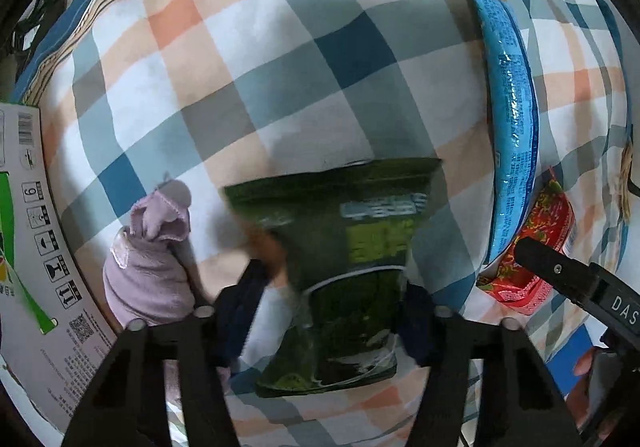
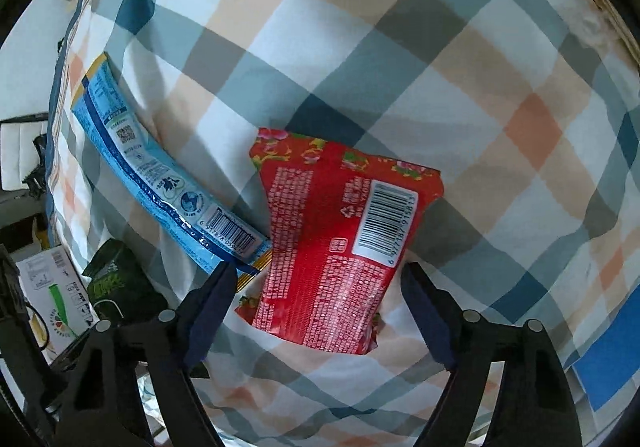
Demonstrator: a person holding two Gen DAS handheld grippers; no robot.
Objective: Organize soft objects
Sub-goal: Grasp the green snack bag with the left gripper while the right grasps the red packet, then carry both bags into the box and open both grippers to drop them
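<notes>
**2 grippers over snack bags on a plaid bed**

Left wrist view: the left gripper (image 1: 326, 321) stands wide open around a blurred dark green bag (image 1: 340, 267); whether its fingers touch it I cannot tell. A lilac cloth (image 1: 150, 267) lies at 9 o'clock, a blue bag (image 1: 512, 135) at 2 o'clock. A printed carton (image 1: 36, 247) borders the plaid sheet (image 1: 280, 67).

Right wrist view: the right gripper (image 2: 320, 307), wide open, straddles a glossy red bag (image 2: 340, 239) with a white barcode, holding nothing.
</notes>
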